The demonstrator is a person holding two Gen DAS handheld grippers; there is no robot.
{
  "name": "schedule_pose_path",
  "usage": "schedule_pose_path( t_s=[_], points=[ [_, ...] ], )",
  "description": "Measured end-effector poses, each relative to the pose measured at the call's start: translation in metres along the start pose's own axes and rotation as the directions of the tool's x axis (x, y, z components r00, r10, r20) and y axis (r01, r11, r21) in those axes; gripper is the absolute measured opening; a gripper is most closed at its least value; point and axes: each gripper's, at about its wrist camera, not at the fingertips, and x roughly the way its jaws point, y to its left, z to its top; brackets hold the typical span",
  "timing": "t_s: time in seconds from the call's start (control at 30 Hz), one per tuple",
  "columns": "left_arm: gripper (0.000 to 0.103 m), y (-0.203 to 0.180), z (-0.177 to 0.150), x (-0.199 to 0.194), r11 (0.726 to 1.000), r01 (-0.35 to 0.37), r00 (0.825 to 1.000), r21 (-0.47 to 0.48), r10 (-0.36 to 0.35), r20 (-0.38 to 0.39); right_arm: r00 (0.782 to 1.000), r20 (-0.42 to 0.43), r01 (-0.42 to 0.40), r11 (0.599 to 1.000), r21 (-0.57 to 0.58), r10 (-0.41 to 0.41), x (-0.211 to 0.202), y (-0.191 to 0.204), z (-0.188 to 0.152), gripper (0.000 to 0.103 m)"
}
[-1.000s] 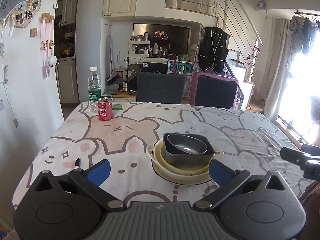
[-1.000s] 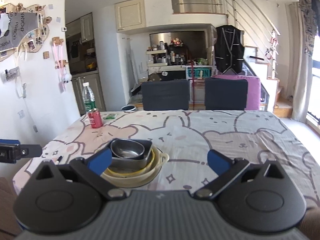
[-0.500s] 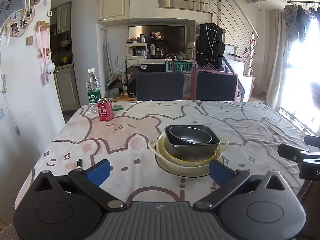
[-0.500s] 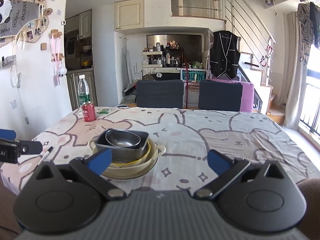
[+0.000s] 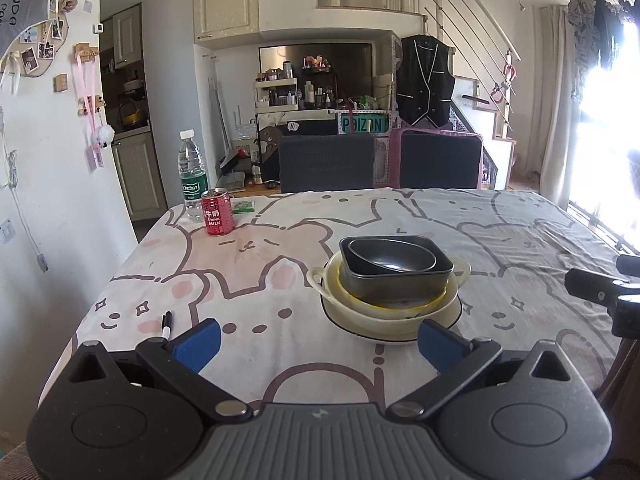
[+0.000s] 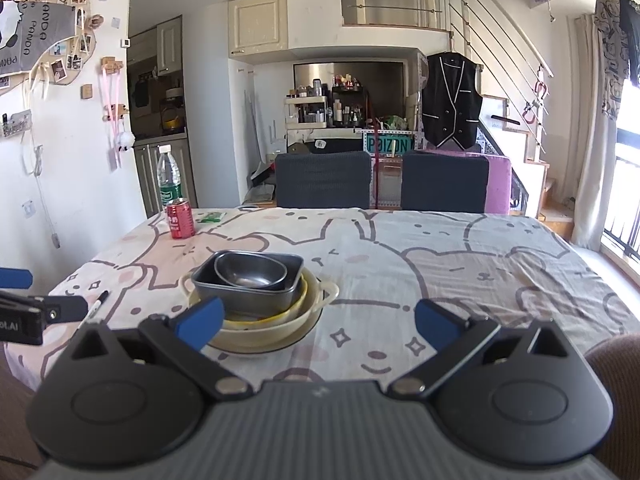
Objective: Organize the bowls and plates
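Stack of dishes [image 5: 390, 292] upright, pan's long axis left-right; both hand-held grippers [image 5: 316, 338] [image 6: 316, 322] released, empty.

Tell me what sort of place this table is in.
Most likely the dining area of a lived-in loft flat: a dining table under a cartoon cloth with chairs behind it, cluttered kitchen shelves beyond, and a staircase climbing at the right.
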Motion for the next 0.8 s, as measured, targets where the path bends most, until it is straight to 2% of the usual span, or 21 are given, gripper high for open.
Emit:
schedule_pose_path(
  t_s=[0.8],
  points=[
    [0.103,-0.0020,-0.0007,0.0024,1.000,-0.010,1.000,0.004,0.010,-0.013,1.000,0.007,0.002,1.000,-0.010,-0.002,-0.0008,0.0028,-0.0033,0.103]
  ],
)
